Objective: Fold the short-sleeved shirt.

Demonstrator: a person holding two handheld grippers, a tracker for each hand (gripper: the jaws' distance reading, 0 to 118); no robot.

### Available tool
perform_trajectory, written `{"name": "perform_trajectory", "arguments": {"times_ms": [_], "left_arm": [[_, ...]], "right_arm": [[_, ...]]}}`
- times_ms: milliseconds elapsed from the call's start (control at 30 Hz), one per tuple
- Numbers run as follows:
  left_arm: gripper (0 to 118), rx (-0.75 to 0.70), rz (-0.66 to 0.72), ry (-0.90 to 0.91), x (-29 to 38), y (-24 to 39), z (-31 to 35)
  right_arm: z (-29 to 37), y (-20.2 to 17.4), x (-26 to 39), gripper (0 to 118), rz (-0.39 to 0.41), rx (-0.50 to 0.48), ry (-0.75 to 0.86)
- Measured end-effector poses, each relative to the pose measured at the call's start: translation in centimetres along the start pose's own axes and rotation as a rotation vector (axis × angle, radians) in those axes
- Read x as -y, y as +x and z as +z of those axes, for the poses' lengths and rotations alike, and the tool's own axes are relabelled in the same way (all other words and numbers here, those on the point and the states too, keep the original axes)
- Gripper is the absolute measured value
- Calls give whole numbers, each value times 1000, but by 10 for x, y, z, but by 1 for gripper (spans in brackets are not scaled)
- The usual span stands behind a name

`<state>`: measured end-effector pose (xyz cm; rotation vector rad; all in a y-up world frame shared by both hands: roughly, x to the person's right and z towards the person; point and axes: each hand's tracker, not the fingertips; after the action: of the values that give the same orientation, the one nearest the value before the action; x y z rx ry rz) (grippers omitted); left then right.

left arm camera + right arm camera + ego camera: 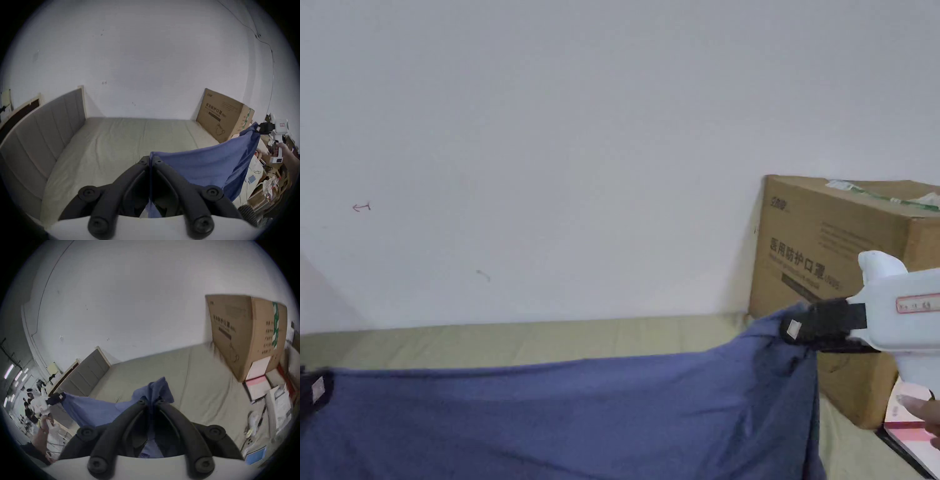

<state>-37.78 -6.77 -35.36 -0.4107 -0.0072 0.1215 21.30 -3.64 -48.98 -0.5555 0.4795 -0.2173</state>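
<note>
Left hand-held gripper point(151, 160): jaws clamped on blue shirt point(562, 419) edge. Shirt stretched in air between both grippers, above bed point(129, 138). Right hand-held gripper point(800, 328): jaws pinched on opposite bunched corner. Judged step: spreading before fold; next, lower flat onto bed, keep edge taut. Cardboard box point(831, 250) at right: printed writing, not read.

A bedroom — padded headboard point(48, 123), sheeted bed point(129, 142).

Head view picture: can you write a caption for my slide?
Two grippers, left gripper and right gripper, hold a blue shirt stretched above a bed, beside a cardboard box.
</note>
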Motion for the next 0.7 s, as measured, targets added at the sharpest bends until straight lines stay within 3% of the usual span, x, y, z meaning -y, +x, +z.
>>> {"name": "perform_trajectory", "arguments": {"times_ms": [300,433,600,700], "left_arm": [[1,-24,-26,60,-109,4,-35],[0,-81,22,122,-154,0,-62],[1,-75,122,216,-197,-2,-100],[0,-99,120,200,-208,-2,-129]], "right_arm": [[-14,-19,-105,4,37,66,111],[-38,-23,-162,4,70,158,172],[-71,-33,-217,4,30,109,247],[-95,-45,-231,4,91,171,279]]}}
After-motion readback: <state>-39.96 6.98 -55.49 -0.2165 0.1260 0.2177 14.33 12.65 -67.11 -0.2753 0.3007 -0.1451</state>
